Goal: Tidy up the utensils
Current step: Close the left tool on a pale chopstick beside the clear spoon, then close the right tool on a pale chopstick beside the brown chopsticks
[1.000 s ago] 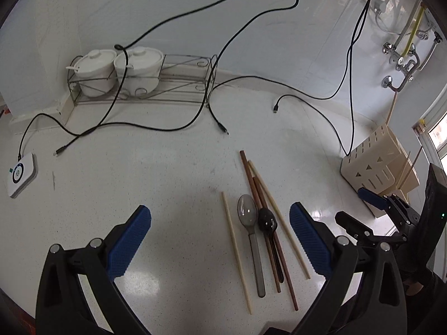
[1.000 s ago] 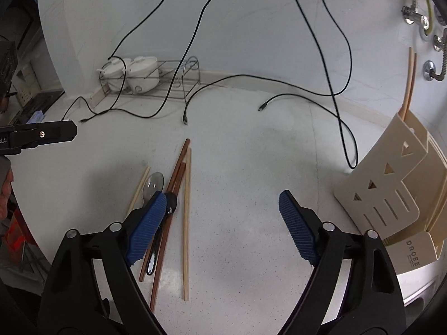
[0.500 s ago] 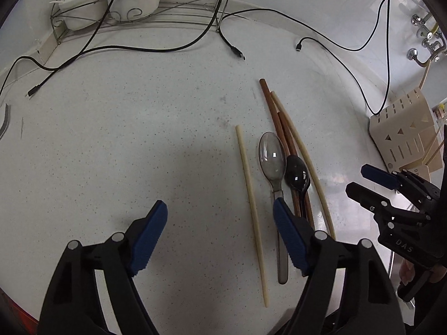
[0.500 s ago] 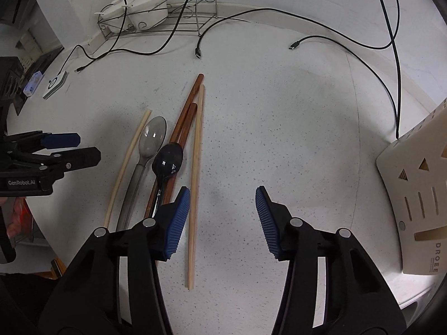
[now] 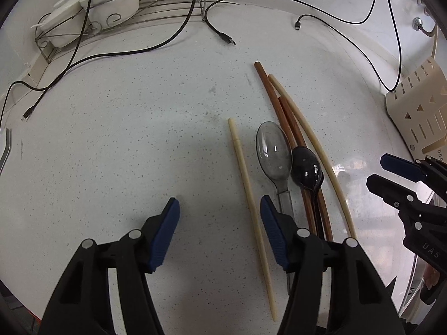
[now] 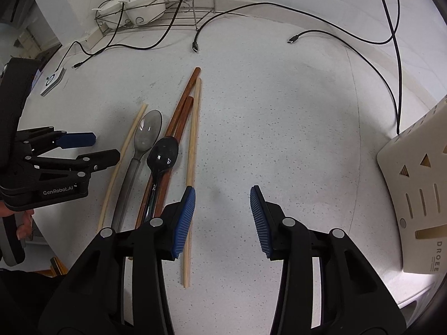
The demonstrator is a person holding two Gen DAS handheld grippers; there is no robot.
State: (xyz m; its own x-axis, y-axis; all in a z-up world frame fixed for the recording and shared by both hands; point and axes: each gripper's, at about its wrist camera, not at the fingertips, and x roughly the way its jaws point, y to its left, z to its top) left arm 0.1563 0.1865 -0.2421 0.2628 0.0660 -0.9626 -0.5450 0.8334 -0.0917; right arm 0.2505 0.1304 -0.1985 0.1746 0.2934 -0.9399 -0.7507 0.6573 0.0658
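On the white speckled table lie a clear grey spoon [image 5: 272, 150] [image 6: 146, 134], a black spoon [image 5: 306, 167] [image 6: 163, 153], two brown chopsticks [image 5: 282, 114] [image 6: 181, 111] and two cream chopsticks. My left gripper [image 5: 218, 203] [image 6: 106, 146] points down, its jaws closing; the left cream chopstick [image 5: 244, 173] [image 6: 123, 150] lies between them near the right pad, untouched. My right gripper [image 6: 222, 192] [image 5: 376, 169] is closing too. The right cream chopstick [image 6: 194, 128] [image 5: 315, 145] runs along the inner edge of its left pad, not pressed.
A beige slotted utensil holder [image 5: 419, 111] [image 6: 416, 181] stands at the right. A wire rack with white lidded pots [image 5: 92, 8] sits at the back, black cables [image 5: 223, 37] trail across the table, and a small white device [image 6: 51, 81] lies far left.
Both grippers have sunk toward the table and tipped further down over the utensils. The jaws of both have narrowed. The utensils have not moved.
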